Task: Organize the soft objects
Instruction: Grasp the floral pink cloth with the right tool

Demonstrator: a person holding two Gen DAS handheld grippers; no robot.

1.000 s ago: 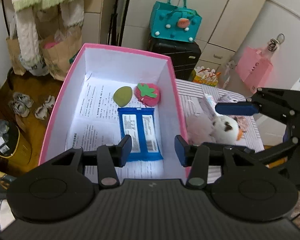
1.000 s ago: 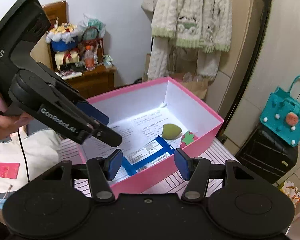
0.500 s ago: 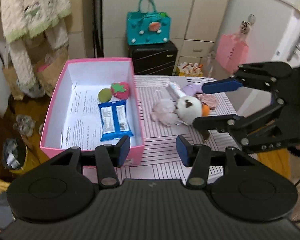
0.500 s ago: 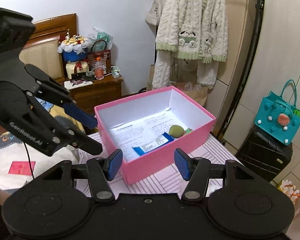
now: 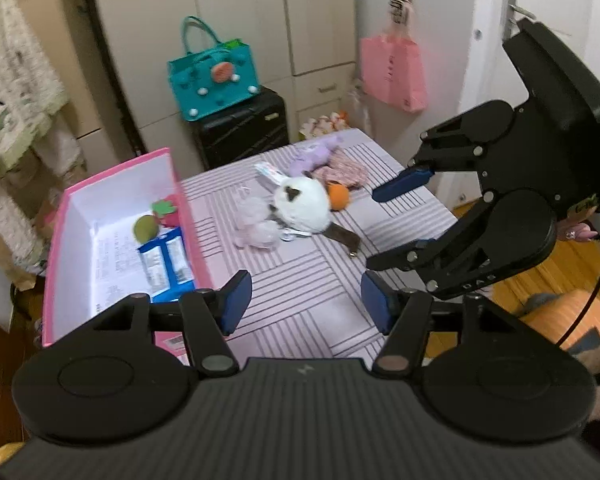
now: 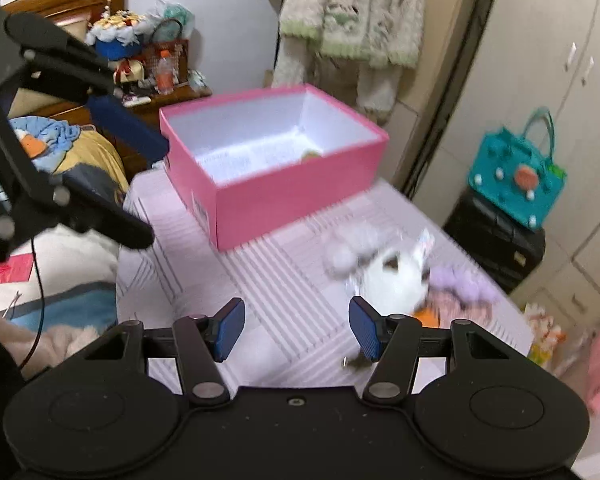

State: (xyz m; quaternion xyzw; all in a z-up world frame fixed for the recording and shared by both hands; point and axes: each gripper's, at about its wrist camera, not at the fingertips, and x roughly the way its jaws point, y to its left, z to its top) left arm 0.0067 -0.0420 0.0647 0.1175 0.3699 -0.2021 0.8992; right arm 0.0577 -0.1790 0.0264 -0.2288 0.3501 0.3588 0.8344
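Observation:
A pink box point(image 5: 60, 216) point(image 6: 296, 184) stands on the striped table point(image 5: 300, 280) at the left. It holds a green pad point(image 5: 146, 227), a strawberry toy point(image 5: 166, 210) and a blue packet point(image 5: 166, 258). A white plush point(image 5: 302, 206) point(image 6: 396, 280), a pale fluffy ball point(image 5: 256, 222), an orange ball point(image 5: 338, 196) and a purple toy point(image 5: 314, 156) lie in the table's middle. My left gripper point(image 5: 306, 304) is open and empty above the near table edge. My right gripper point(image 6: 296, 330) is open and empty, right of the plush in the left wrist view point(image 5: 404, 184).
A teal bag point(image 5: 216, 76) sits on a black suitcase point(image 5: 240, 128) beyond the table. A pink bag point(image 5: 392, 68) hangs on the right wall. A knitted cardigan point(image 6: 352, 12) hangs behind the box. A bed point(image 6: 72, 248) lies left of the table.
Both grippers have pulled back from the box and swung right toward the toys. The left view now shows the table's middle; the right view has dropped toward the white plush.

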